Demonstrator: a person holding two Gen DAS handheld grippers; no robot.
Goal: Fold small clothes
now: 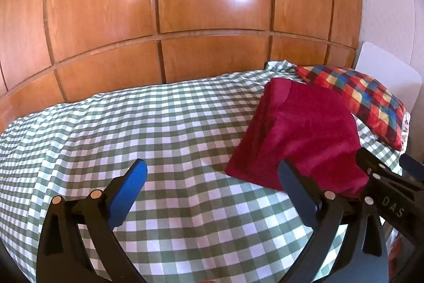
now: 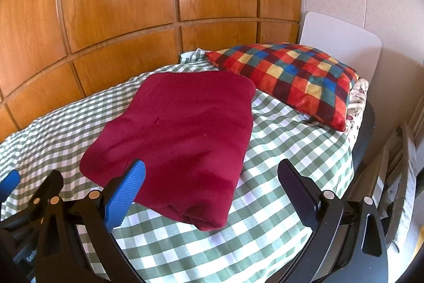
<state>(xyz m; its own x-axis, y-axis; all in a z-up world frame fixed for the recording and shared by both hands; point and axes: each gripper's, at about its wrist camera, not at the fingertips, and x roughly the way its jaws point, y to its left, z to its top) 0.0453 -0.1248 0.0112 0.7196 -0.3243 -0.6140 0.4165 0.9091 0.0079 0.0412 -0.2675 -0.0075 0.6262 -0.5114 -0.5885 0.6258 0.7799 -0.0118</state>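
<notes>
Wood-panelled wardrobe across the whole far side. In front of it, bed under a green-and-white check cover. Dark red garment flat on that cover towards the right, already folded to a rough rectangle, far right corner just beside a multicoloured check cushion. White headboard behind the cushion, far right.

Left gripper at the near edge, left of the garment, jaws spread wide with only bed cover between them. Right gripper at the garment's near right end, jaws equally wide apart, gripping nothing; cloth in sight between the pads but untouched.

Judged as a fold laid down and let go, with the tidying or one more fold to come. To do it well:
- Check first the thick rolled bulge at the near right corner; flatten before anything else.
- For another fold, pinch all layers at the two near corners, not just the top one.
- Lift both ends together, keep them level, lay edge on edge.
- Let go only once flat, and back away low to avoid dragging cloth.

Writing: "DAS" in white on the right gripper's body. "Gen…" on the left gripper, remainder cut off. No readable label on the garment.
</notes>
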